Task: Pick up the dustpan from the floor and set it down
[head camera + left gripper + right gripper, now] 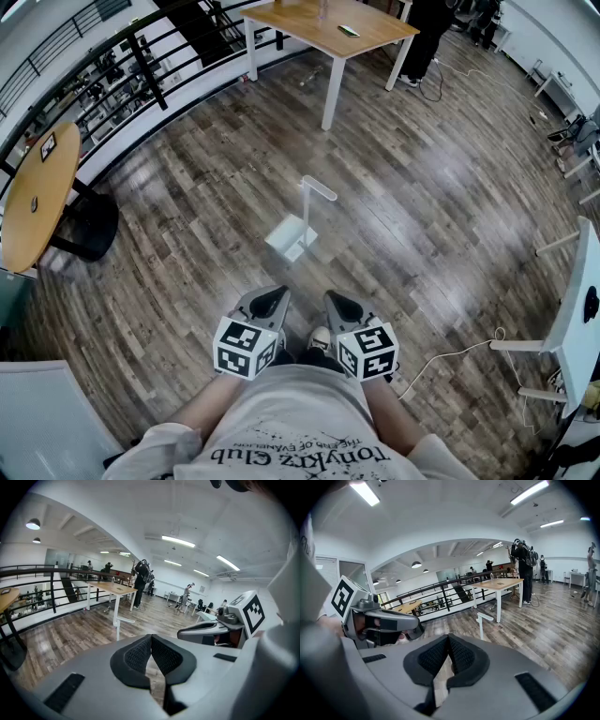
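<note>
Dark wood-plank floor (441, 187), glossy in patches. Black railing (145, 70) runs along the left side. Rectangular wooden table (328, 28) on white legs; round wooden table (37, 192) beside the railing. White ceiling (140, 517), strip lights (178, 541) lit.

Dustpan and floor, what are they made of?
The dustpan looks like white plastic, smooth and matte: uniform colour, thin moulded shape. The floor looks like wood or wood-look laminate, slightly glossy: grey-brown plank grain with pale reflections.
</note>
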